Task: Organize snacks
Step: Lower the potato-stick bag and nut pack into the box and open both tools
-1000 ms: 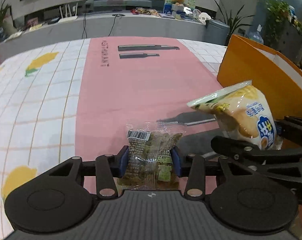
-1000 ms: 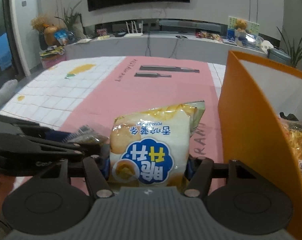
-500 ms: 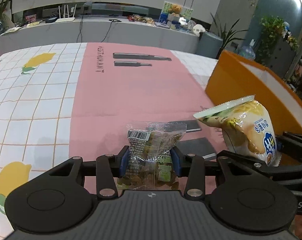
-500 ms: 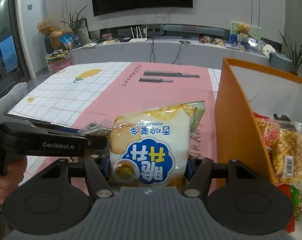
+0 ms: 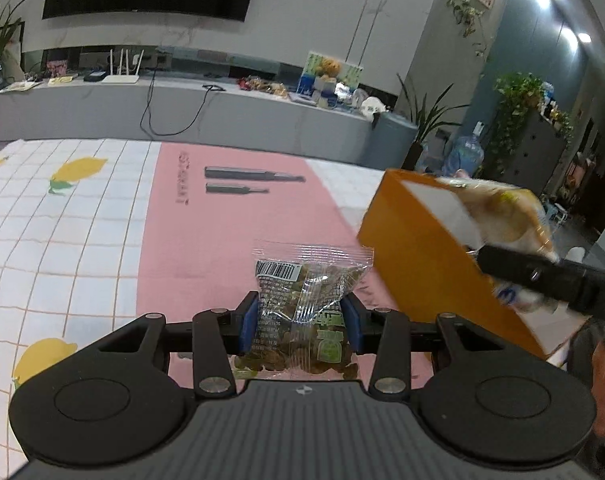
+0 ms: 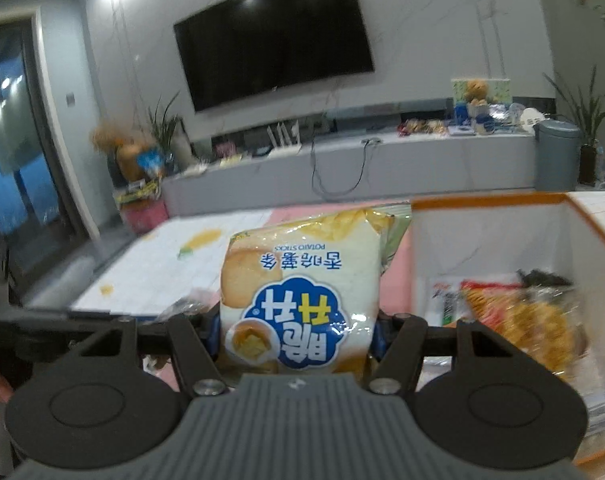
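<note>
1. Nearest to me, the left gripper (image 5: 300, 322) has its blue pads clamped on either side of a clear packet (image 5: 306, 304) of brownish-green snacks, barcode end up. The packet hangs above the pink mat (image 5: 230, 232), short of the box.

2. Just beside it, nearer the box, the right gripper (image 6: 296, 338) is clamped on a chip bag (image 6: 302, 292), held upside down so the blue label reads inverted. In the left view the bag is a blur over the box's near corner.

3. The orange box (image 5: 426, 264) stands on the mat's edge. Its inside is white, and on its floor lie several snacks already: a yellow-orange noodle pack (image 6: 530, 320) and others beneath it that I cannot make out. Much of the floor toward the box's far wall looks free.

4. Beyond the box the mat runs out to its printed dark bars (image 5: 254, 174), and the lemon-checked cloth (image 5: 62, 216) spreads to the side away from the box. I see no loose snacks lying there.

5. My reading: this is the carry-and-drop step, with both hands loaded. The chip bag seems first in line. It needs to go over the box wall, down toward the free floor, then the pads parted. The packet should follow, and the left hand must keep clear of the right as they cross at the box.
</note>
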